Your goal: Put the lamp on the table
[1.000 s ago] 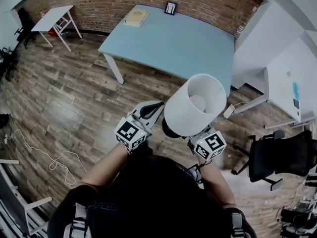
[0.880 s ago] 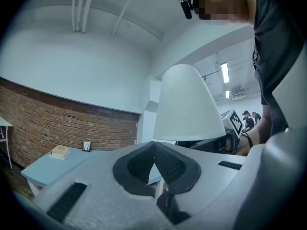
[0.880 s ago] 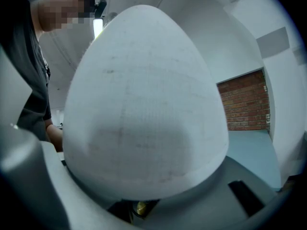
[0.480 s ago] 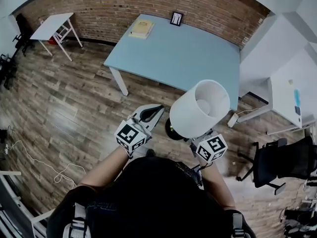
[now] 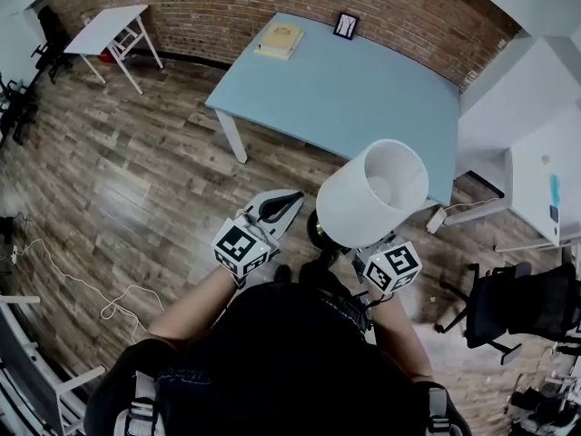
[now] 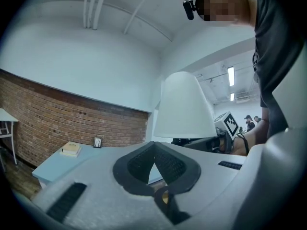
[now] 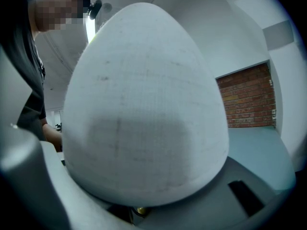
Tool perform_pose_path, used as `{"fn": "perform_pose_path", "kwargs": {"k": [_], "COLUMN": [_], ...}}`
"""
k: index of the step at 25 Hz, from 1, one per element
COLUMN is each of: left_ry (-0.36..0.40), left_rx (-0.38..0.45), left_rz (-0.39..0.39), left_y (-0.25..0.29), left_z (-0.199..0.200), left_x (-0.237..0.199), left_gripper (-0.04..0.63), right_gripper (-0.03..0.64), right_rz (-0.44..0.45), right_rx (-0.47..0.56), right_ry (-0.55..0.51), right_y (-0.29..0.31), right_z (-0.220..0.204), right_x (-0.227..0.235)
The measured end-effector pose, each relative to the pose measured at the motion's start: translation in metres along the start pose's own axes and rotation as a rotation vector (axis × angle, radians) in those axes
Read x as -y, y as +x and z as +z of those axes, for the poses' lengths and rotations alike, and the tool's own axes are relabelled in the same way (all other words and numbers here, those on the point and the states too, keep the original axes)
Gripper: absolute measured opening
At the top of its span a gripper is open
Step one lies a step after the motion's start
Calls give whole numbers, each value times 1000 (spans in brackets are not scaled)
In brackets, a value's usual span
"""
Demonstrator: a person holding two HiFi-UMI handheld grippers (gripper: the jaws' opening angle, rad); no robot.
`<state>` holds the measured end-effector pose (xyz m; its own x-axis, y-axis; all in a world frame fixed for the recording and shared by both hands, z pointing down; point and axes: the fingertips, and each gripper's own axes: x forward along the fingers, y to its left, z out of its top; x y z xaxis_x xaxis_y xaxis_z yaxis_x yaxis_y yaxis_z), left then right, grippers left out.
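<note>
The lamp (image 5: 372, 193) is grasped by the right hand-held gripper (image 5: 356, 254), the left hand-held gripper (image 5: 286, 200) clenched empty. It should be carried upright to the counter (image 5: 345, 98).

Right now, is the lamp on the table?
No: the lamp is held in the air over the floor, before the blue table.

black shirt (image 5: 272, 361), grey hand-held grippers (image 5: 289, 200), checkered marker cubes (image 5: 241, 246)

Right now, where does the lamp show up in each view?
Head view: lamp centre-right, shade opening facing up.
Left gripper view: lamp right of centre, seen side-on.
Right gripper view: lamp shade fills the middle.
Shared landmark: blue table, top centre, lower left, lower right respectively.
</note>
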<state>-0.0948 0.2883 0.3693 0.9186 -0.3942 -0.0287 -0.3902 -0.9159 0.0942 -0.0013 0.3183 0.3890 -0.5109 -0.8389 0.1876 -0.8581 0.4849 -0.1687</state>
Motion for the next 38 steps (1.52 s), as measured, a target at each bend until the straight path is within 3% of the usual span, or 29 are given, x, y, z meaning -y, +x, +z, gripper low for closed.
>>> {"fn": "perform_pose_path", "kwargs": {"k": [9,17,26,34,38], "left_ry": [-14,-53,-48,-13,-8], "left_rx": [-11,-22,-37,-30,-26], "left_rz": [58,108,102,142,166], "left_y": [-3,24,116,234,263], "left_z": [-3,-15,-21,-10,3], "left_x": [-28,-54,-79,-113,-126], "left_gripper": [9,9,9,9,9], "right_gripper": [118,118,118,118,118], "right_rz": [47,73,88,125,136], "right_rx": [-11,-19,-12,-29,-35], "right_ry": [-28,-17,-4,-8,-25], "right_y": [32,49,65,78,86], "right_z": [8,10,19,33,48], "right_x": [4,38,128,244,280]}}
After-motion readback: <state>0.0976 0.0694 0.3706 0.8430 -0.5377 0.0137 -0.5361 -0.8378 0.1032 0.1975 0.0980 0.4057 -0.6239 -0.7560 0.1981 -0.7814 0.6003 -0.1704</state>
